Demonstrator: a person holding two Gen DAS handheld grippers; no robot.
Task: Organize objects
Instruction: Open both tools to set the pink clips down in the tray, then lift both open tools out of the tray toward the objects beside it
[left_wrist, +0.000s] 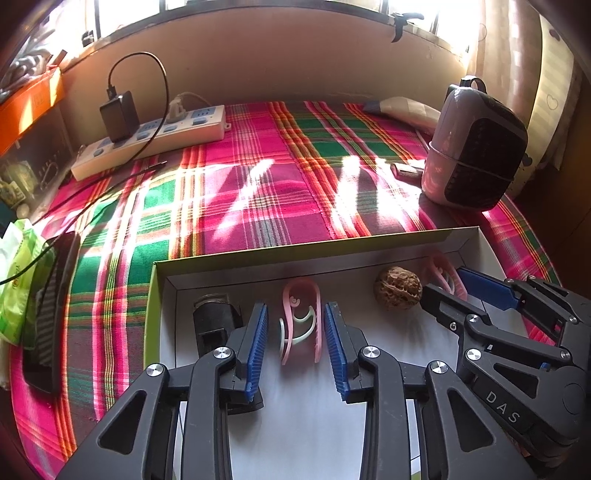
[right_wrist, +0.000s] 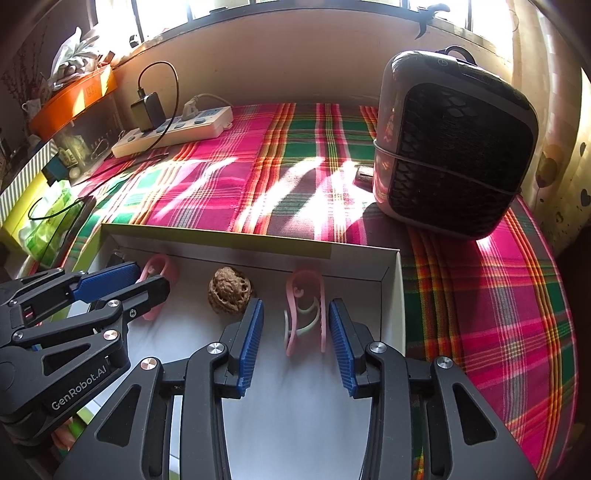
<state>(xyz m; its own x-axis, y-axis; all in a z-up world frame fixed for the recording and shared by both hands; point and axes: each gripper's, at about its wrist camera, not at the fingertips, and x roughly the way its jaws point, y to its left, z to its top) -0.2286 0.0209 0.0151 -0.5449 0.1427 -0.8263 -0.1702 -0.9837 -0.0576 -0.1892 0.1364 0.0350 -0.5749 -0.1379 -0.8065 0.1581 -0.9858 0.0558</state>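
A shallow white box (left_wrist: 295, 258) lies on the plaid cloth. On its floor are two pink clips, a walnut (left_wrist: 398, 288) and a small black object (left_wrist: 214, 325). My left gripper (left_wrist: 295, 310) stands open astride one pink clip (left_wrist: 299, 321), with its blue pads (left_wrist: 258, 332) clear of the clip. My right gripper (right_wrist: 295, 304) is open around the other pink clip (right_wrist: 306, 314), which rests on the box floor (right_wrist: 295, 406) near the right wall. Each view shows the other gripper from the side: the right gripper (left_wrist: 447, 282) and the left gripper (right_wrist: 149, 277). The walnut (right_wrist: 229, 290) sits between them.
A rounded pink and black appliance (right_wrist: 454, 147) stands on the cloth beyond the box's right corner. A white power strip (left_wrist: 147, 136) with a black charger and cable lies at the back left. A dark phone (left_wrist: 48, 314) and a green packet (left_wrist: 18, 277) lie left of the box.
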